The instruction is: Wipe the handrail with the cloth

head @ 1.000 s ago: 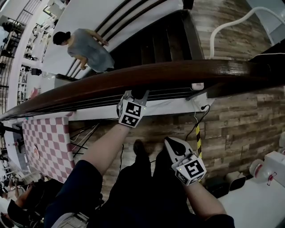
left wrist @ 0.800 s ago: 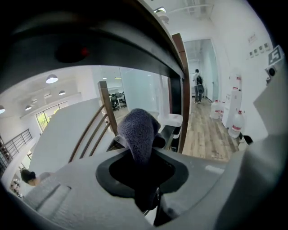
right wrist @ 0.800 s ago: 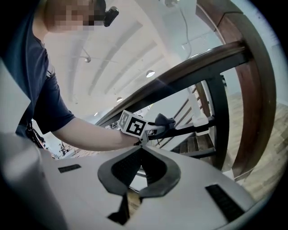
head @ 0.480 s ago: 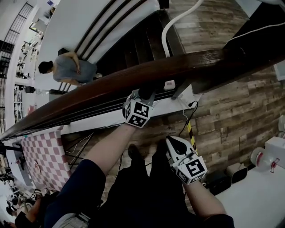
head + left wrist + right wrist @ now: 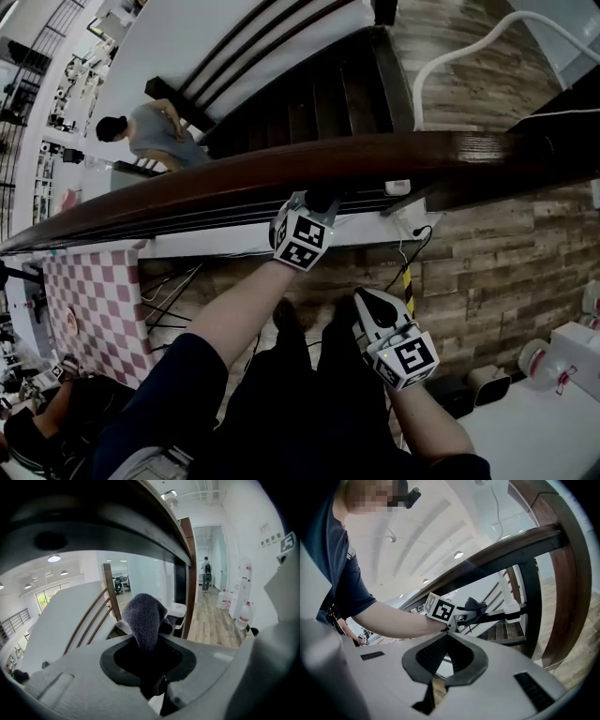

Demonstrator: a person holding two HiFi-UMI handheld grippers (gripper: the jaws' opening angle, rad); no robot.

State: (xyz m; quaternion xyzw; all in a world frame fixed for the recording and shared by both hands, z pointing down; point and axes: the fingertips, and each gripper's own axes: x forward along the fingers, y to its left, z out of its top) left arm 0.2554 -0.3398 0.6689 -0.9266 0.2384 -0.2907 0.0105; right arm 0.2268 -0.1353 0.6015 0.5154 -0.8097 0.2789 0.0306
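The dark brown wooden handrail (image 5: 281, 173) curves across the head view from lower left to right. My left gripper (image 5: 317, 202) is raised to the rail's near underside, shut on a dark grey cloth (image 5: 146, 618) that sticks up between its jaws. In the left gripper view the handrail (image 5: 154, 522) passes just overhead. My right gripper (image 5: 364, 302) hangs lower, near my legs, shut with nothing in it. From the right gripper view (image 5: 446, 638) I see the cloth (image 5: 476, 605) just under the handrail (image 5: 511, 545).
A staircase (image 5: 319, 94) drops away beyond the rail, with a person (image 5: 155, 127) on it. A checkered table (image 5: 94, 300) stands at the left, a white table (image 5: 534, 422) at the lower right. Water bottles (image 5: 243, 616) line a corridor.
My left gripper with the cloth has slid a little to the right along the rail. The person on the stairs has moved further away. My right gripper has barely moved.
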